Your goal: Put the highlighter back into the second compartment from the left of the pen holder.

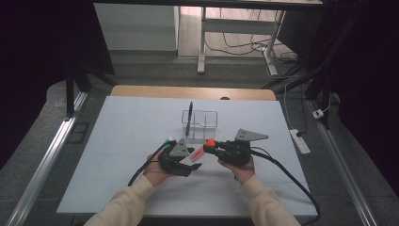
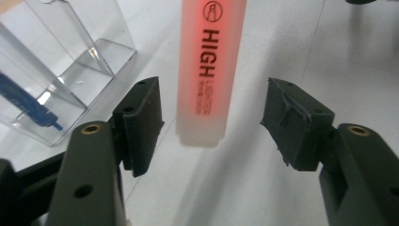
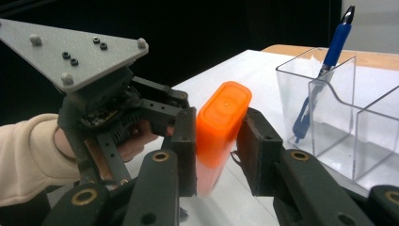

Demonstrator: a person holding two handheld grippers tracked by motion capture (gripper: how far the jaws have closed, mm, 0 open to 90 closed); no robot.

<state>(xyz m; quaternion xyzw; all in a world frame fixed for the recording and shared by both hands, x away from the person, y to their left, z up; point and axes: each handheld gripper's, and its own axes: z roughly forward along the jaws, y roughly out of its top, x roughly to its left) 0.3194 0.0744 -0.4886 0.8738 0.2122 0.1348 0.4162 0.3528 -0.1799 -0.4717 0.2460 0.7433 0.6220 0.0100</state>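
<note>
My right gripper [image 3: 214, 143] pinches the orange highlighter [image 3: 219, 129] at its cap end — my left gripper [image 2: 211, 125] gapes around its tail, untouching.

Highlighter [image 2: 207, 70] between open gripper [image 2: 211, 122] jaws, untouched — clear holder [image 2: 89, 52] beside

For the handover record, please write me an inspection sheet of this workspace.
Surface: white table, bare wood strip at its far edge.
Job's things: orange highlighter, capped, off the table; clear holder with blue pen standing in it.
Clutter: nothing seen.
Grippers: right gripper shut on highlighter near its cap; left gripper open, pads apart from the highlighter's tail between them.
Cables: one black cable trails from each gripper.
Surroundings: power strip on floor at right, desk legs behind.
</note>
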